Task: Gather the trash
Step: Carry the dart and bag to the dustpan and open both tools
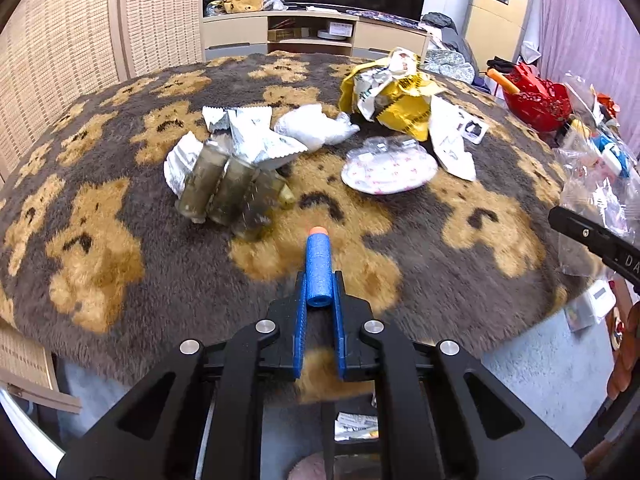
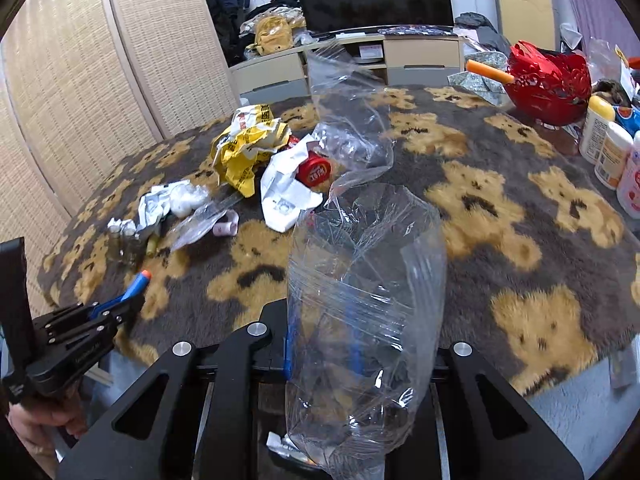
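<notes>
My left gripper (image 1: pixel 320 292) is shut on a blue foam dart (image 1: pixel 318 268) with an orange tip, held over the near edge of the bear-pattern blanket (image 1: pixel 120 248); it also shows in the right wrist view (image 2: pixel 134 286). My right gripper (image 2: pixel 320 332) is shut on a clear plastic bag (image 2: pixel 360 280) that hides its fingers. Trash lies on the blanket: small vials (image 1: pixel 224 192), silver wrappers (image 1: pixel 256 136), a white tissue wad (image 1: pixel 316 126), a yellow crumpled wrapper (image 1: pixel 396 96), a clear blister pack (image 1: pixel 388 166), a white pouch (image 1: pixel 452 144) and a red lid (image 2: pixel 314 172).
A red basket (image 2: pixel 548 80) with an orange dart stands at the far right, with white bottles (image 2: pixel 604 144) beside it. A woven screen (image 1: pixel 60 40) stands at the left. A TV cabinet (image 1: pixel 312 32) is behind the table.
</notes>
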